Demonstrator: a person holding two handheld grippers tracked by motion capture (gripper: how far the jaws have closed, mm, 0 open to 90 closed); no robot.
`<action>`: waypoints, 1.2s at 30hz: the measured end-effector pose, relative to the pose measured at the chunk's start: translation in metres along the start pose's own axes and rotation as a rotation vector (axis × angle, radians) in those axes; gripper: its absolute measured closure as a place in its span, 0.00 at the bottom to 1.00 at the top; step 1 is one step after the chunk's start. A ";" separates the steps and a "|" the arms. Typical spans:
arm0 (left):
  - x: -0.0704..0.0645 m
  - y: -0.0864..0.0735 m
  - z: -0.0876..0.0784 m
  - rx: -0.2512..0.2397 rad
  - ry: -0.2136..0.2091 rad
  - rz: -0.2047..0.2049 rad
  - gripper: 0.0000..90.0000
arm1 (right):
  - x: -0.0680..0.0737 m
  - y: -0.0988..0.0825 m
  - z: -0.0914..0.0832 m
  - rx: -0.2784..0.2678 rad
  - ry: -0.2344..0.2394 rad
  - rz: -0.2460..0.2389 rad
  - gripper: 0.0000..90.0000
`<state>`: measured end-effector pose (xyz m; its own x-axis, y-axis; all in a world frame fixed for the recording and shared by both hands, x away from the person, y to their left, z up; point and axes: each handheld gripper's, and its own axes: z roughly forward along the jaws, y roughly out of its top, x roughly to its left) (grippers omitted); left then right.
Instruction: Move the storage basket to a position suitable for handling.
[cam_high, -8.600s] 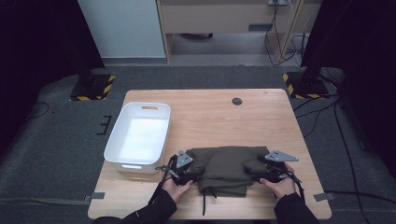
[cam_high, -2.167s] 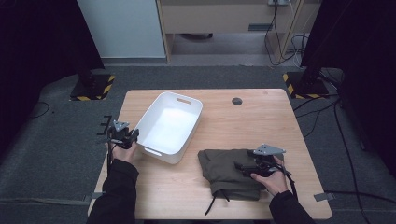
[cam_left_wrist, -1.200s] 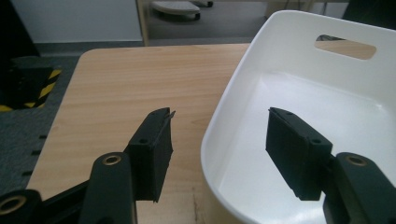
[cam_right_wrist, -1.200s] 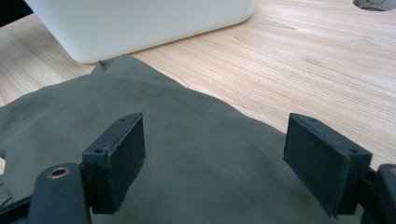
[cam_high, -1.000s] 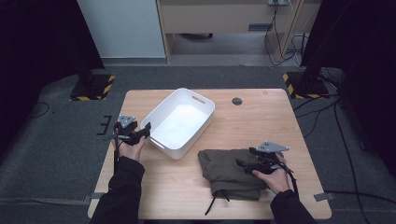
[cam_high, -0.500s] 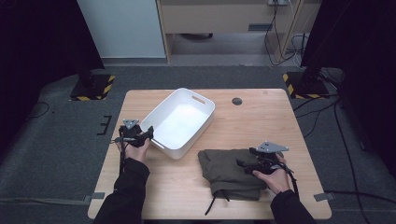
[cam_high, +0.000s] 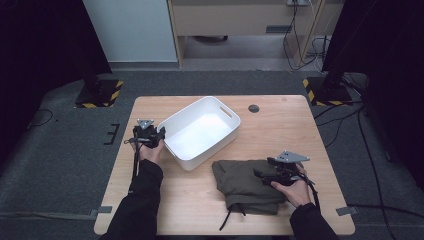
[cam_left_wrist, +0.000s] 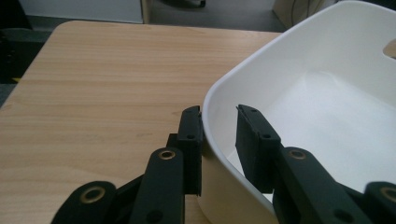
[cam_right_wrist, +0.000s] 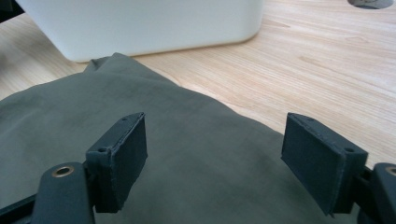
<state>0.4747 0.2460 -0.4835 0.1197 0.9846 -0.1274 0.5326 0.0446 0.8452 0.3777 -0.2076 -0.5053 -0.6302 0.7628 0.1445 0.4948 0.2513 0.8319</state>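
A white plastic bin stands askew on the wooden table, left of centre. My left gripper straddles the rim at the bin's left corner. In the left gripper view the gripper has one pad against the outer wall of the bin and the other inside, a small gap off the wall; its jaws have just been closing. A folded olive garment lies front right. My right gripper hovers wide open over the garment's right part, nothing pinched between the pads.
A black round grommet sits in the table near the far edge. The garment's dark drawstring trails toward the front edge. The bin's wall stands just beyond the garment. Black-and-yellow stand feet flank the table on the floor.
My left hand has slid right to the bin's corner and its jaws have narrowed around the rim. Earlier the bin was turned and shifted toward the centre. The right gripper has stayed put.
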 end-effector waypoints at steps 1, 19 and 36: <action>-0.001 0.001 0.002 -0.004 -0.007 0.004 0.80 | 0.000 0.000 0.000 0.002 -0.003 0.000 0.25; -0.019 0.005 -0.029 -0.047 -0.042 0.080 0.48 | -0.009 0.020 -0.008 -0.121 -0.076 0.002 0.28; -0.030 -0.011 -0.017 0.060 -0.037 0.086 0.60 | -0.017 0.051 -0.001 -0.178 -0.120 0.025 0.28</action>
<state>0.4507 0.2185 -0.4802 0.1976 0.9773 -0.0759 0.5680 -0.0511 0.8214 0.4132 -0.2086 -0.4652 -0.5381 0.8357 0.1097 0.3887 0.1305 0.9121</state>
